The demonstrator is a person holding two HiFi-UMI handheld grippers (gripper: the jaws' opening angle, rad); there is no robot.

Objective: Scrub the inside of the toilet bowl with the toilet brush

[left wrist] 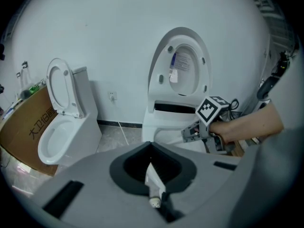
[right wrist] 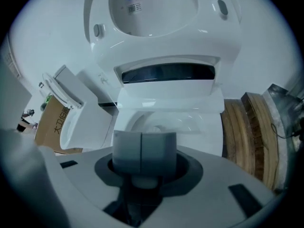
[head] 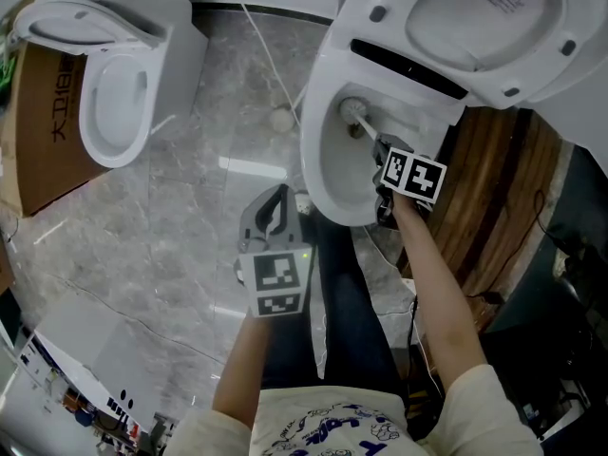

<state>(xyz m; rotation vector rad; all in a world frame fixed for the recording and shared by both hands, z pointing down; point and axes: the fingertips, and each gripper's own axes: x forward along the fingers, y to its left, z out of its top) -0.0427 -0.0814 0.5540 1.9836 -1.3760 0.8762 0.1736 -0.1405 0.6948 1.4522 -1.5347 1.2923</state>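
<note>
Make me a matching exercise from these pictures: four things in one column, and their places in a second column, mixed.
1 toilet brush
2 cardboard box
3 wooden planks
4 left gripper

A over the grey floor
B in the near toilet, in its bowl
C beside the far toilet
D right of the near toilet

Pairs: 1-B, 2-C, 3-D, 4-A

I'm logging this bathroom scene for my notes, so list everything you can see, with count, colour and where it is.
toilets: two, white, lids up; near toilet in front of the person, far toilet at left
toilet brush: one, white, head inside the near toilet's bowl
cardboard box: one, brown, beside the far toilet
wooden planks: several, brown, right of the near toilet
cable: one, white, on the grey floor
right gripper: grey, shut on the brush handle
left gripper: grey, shut, empty, over the floor
</note>
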